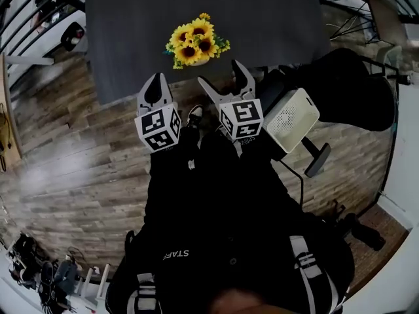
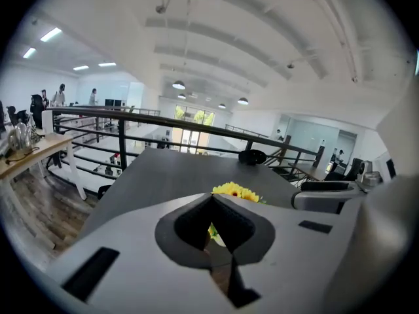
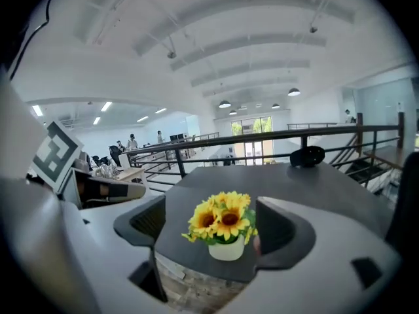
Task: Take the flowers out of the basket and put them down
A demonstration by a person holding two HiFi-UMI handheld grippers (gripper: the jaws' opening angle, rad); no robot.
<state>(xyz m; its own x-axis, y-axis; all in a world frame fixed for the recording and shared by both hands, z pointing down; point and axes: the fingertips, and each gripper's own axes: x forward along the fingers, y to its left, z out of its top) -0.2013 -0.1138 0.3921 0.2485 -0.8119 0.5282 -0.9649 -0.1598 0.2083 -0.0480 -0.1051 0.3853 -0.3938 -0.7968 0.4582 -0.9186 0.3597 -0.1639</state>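
A bunch of yellow sunflowers [image 1: 194, 44] stands upright in a small white pot [image 3: 227, 248] near the front edge of the dark grey table [image 1: 131, 31]. My right gripper [image 1: 219, 72] is open just short of the table's edge, its jaws spread wide. In the right gripper view the sunflowers [image 3: 220, 220] appear framed between the fingers [image 3: 141, 222], a little beyond them and untouched. My left gripper [image 1: 157, 77] hangs to the left, below the table edge, shut with its tips meeting on nothing. Through its jaw hollow the left gripper view catches a bit of the sunflowers [image 2: 236, 190].
A black rounded object [image 3: 306, 156] lies at the table's far end, with a metal railing [image 3: 216, 142] behind. A white box-shaped device [image 1: 291, 120] and a black chair [image 1: 353, 90] are at my right. Wooden floor [image 1: 78, 162] lies below the table edge.
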